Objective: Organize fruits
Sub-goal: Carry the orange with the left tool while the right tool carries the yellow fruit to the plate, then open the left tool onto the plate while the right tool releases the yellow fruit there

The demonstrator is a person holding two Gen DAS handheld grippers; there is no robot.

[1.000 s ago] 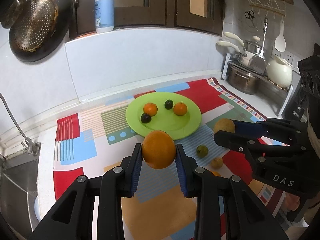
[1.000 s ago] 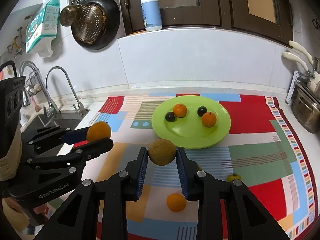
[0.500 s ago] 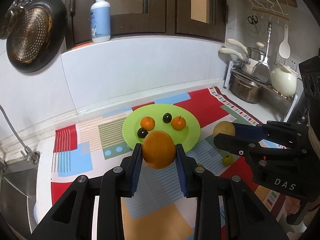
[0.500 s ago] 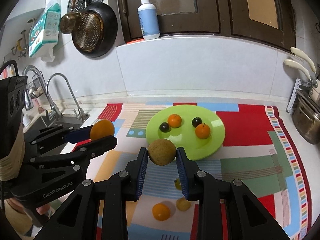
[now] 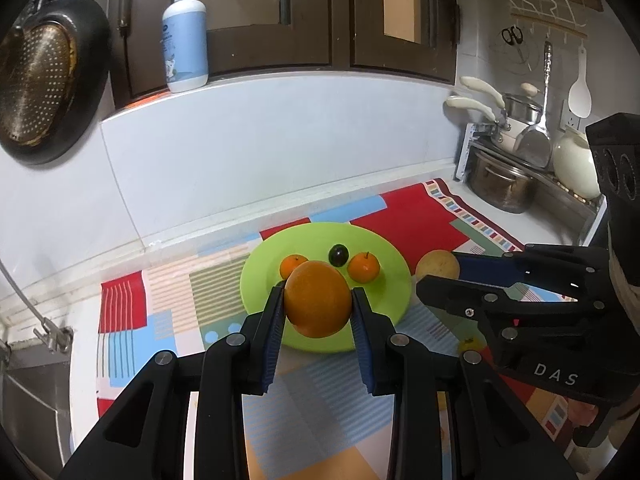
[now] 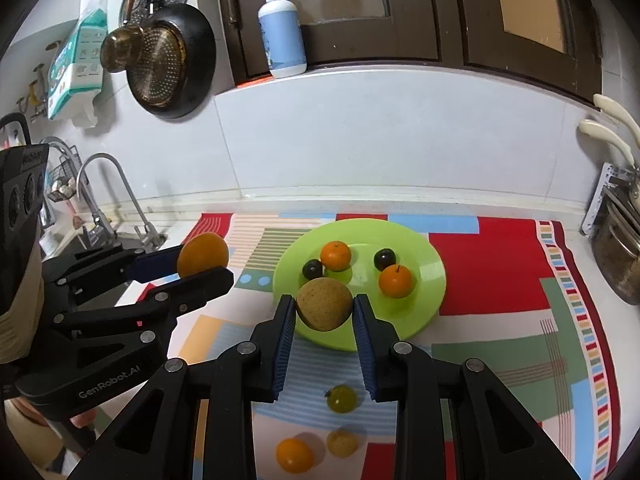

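Note:
My left gripper (image 5: 318,307) is shut on a large orange (image 5: 318,299), held in the air in front of the green plate (image 5: 394,276). My right gripper (image 6: 324,310) is shut on a brown round fruit (image 6: 324,303), held above the plate's near rim (image 6: 434,292). On the plate lie two small oranges (image 6: 336,255) (image 6: 395,281) and two dark plums (image 6: 312,268) (image 6: 385,258). On the patterned mat (image 6: 500,264) in front of the plate lie a small green fruit (image 6: 341,399), a small yellowish fruit (image 6: 341,443) and a small orange fruit (image 6: 294,455).
A sink with a tap (image 6: 116,184) is at the left. A rack with pots (image 5: 504,184) stands at the right. A pan (image 6: 170,60) hangs on the wall and a pump bottle (image 6: 282,36) stands on the ledge above the white backsplash.
Both grippers have risen and drawn back from the mat while keeping their fruits. The plate now looks smaller and farther off.

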